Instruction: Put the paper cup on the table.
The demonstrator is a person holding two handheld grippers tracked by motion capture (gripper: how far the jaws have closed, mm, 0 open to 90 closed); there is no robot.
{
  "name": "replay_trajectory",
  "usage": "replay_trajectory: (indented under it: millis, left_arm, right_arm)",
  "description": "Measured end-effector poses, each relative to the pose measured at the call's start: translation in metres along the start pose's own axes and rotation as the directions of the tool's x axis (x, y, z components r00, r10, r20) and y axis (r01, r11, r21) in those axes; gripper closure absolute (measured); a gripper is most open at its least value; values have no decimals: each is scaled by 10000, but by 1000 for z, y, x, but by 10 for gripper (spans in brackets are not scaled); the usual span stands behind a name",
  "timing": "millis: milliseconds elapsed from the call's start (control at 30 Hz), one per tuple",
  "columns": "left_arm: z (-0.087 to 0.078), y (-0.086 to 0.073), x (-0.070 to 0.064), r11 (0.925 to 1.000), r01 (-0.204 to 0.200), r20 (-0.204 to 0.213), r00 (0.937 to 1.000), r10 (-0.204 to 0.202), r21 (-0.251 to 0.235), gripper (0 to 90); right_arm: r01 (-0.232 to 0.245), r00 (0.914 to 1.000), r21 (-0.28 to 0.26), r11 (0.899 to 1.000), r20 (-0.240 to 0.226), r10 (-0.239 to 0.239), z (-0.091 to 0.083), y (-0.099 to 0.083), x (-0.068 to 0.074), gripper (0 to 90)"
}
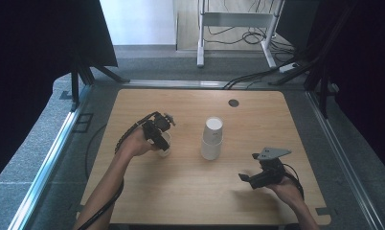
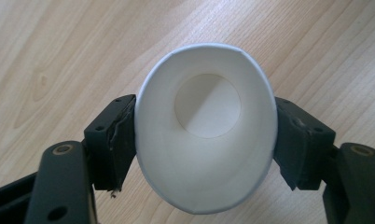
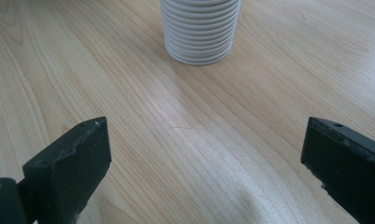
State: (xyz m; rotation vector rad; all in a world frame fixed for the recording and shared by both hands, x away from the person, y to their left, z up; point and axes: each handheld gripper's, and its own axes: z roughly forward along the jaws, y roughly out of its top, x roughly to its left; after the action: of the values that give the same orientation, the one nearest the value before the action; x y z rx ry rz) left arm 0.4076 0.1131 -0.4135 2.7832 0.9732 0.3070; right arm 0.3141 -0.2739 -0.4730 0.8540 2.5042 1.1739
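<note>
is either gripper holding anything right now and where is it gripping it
The left gripper holds a single paper cup, jaws squeezing opposite sides of its wall near the rim. The right gripper is open, holding nothing.

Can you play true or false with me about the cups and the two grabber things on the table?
1. The left gripper holds a single paper cup between its jaws. True.
2. That cup is full of juice. False: the left gripper view looks straight into it and it is empty.
3. The right gripper is squeezing the cup stack. False: its jaws stand wide apart with bare table between them, and the stack is ahead of them.
4. The cup stack stands upside down near the middle of the table. True.
5. The held cup's rim is squashed into an oval. True.
</note>
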Motion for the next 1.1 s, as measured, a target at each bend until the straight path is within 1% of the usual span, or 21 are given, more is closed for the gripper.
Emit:
replay_trajectory:
  millis: [200, 300, 467, 633, 700, 767, 833, 867, 933, 967, 1067, 1100]
  left_arm:
    - [9, 2, -1, 9999, 144, 84, 9999, -144, 73, 275]
    - [10, 3, 0, 9999, 164, 104, 9998, -165, 48, 268]
    - [12, 4, -1, 9995, 309, 141, 9994, -308, -65, 229]
    - [10, 5, -1, 9976, 519, 164, 9986, -512, -463, 164]
    - [8, 5, -1, 9957, 626, 263, 9978, -609, -683, 140]
    - [6, 4, 0, 9916, 812, 402, 9962, -775, -1011, 135]
    - [5, 3, 1, 9869, 928, 496, 9950, -869, -1322, 103]
    - [4, 2, 1, 9821, 1089, 586, 9932, -1010, -1535, 92]
    - [2, 1, 1, 9765, 1217, 690, 9914, -1110, -1777, 74]
    - [1, 0, 2, 9746, 1197, 697, 9917, -1083, -1891, 61]
    - [-4, -3, 3, 9611, 1397, 920, 9884, -1209, -2381, 48]
    - [-6, -4, 2, 9529, 1465, 987, 9873, -1243, -2656, 42]
  right_arm:
    - [-30, 10000, 73, 10000, -15, 30, 1, -2, -1, 15]
    - [-25, 10000, 119, 9999, -25, 26, 2, -2, -1, 16]
    - [-19, 10000, 116, 9999, -39, 20, 2, -2, -1, 16]
    - [-103, 9999, 89, 9999, -40, 103, 2, -4, -2, 16]
    - [-141, 9999, 101, 9998, -63, 142, 2, -4, -2, 16]
    - [-126, 9999, 113, 9999, -74, 127, 3, -5, -2, 16]
    - [-124, 9999, 105, 9999, -57, 124, 3, -5, -2, 17]
    - [-129, 9999, 107, 9999, -48, 129, 3, -5, -2, 18]
    - [-147, 9999, 110, 9998, -53, 147, 3, -6, -2, 18]
    - [-161, 9999, 106, 9998, -51, 162, 3, -6, -2, 18]
    - [-183, 9998, 83, 9998, -47, 184, 3, -6, -1, 18]
    - [-175, 9998, 83, 9998, -50, 176, 2, -6, -1, 18]
